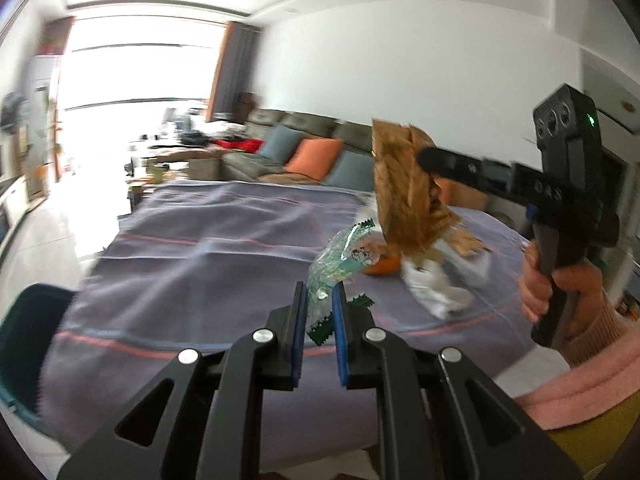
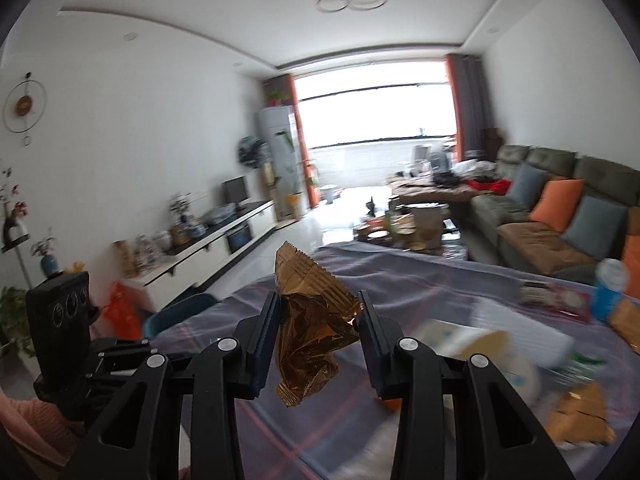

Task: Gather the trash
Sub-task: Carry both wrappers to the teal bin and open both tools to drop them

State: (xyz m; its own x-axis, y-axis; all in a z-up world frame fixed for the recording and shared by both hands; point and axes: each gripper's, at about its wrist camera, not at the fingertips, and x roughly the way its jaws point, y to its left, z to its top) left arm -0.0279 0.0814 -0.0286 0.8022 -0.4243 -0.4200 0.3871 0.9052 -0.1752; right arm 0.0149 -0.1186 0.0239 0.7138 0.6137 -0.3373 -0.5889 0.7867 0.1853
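Left tool (image 1: pixel 320 300) clamped on clear green-printed wrapper (image 1: pixel 340 260), lifted above surface (image 1: pixel 180 240) with purple striped cloth. Right tool (image 2: pixel 318 312) clamped on crumpled golden-brown wrapper (image 2: pixel 308 332), also held in air. Beyond: orange fruit (image 1: pixel 382 266) and blurred white packaging (image 1: pixel 436 284) lying on cloth. Teal bin (image 1: pixel 28 320) just beside surface's left edge. Sofa (image 1: pixel 280 144) far behind.

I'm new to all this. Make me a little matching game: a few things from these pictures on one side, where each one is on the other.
Things:
1. gold wrapper
2. clear green wrapper
3. orange
4. teal bin

Places:
A. lying on the purple cloth
B. between the left gripper fingers
C. beside the table's edge
D. between the right gripper fingers

Pairs: 1-D, 2-B, 3-A, 4-C
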